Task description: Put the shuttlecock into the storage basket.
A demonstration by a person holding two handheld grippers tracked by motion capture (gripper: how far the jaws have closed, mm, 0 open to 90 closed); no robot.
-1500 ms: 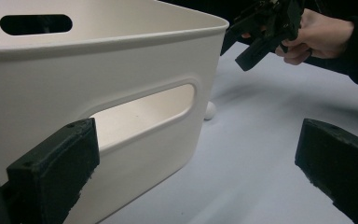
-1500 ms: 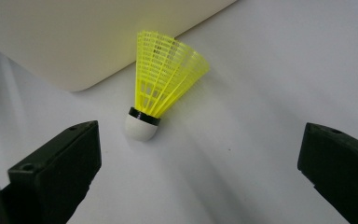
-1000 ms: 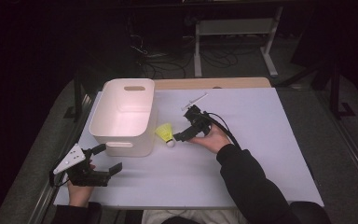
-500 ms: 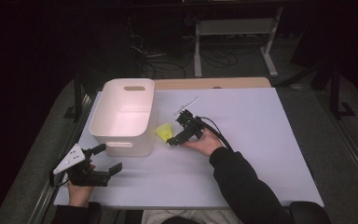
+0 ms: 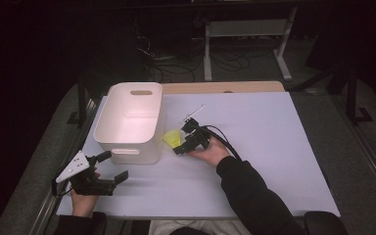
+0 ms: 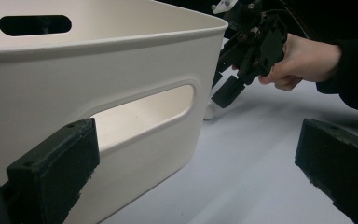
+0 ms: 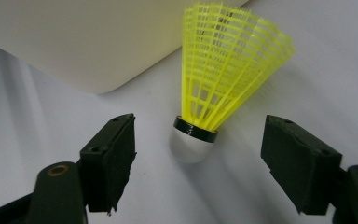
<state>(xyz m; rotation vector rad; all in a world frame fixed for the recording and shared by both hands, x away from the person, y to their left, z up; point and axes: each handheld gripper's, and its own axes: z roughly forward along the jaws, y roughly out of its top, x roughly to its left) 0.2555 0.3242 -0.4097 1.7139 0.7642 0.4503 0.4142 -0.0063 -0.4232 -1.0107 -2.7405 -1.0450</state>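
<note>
Table (image 5: 284, 161): a pale sheet covers the work surface; everything in play sits on its left half.
Bin (image 5: 132, 122): white plastic tub with slotted handles, standing upright left of centre; as far as the high view shows, nothing lies inside it.
Left gripper (image 5: 108, 168): held near the table's front-left corner, just short of the bin's near wall, jaws spread wide with nothing between them; its own camera looks past them at the bin's handle slot (image 6: 144, 109).
Right gripper (image 5: 182, 144): lowered to the table just right of the bin, pointing at the shuttlecock; its jaws have just been closing but stand apart on either side of the cork, neither pad touching it.
Shuttlecock (image 7: 214, 88): yellow plastic skirt, white cork with a black band (image 7: 193, 137); it lies on the sheet beside the bin's rounded corner, cork toward the right gripper.
Done, judged: approach and alignment on the shuttlecock.
Left, judged: closing on the cork, lifting, and, most likely, carrying it over the rim and dropping it into the bin.
</note>
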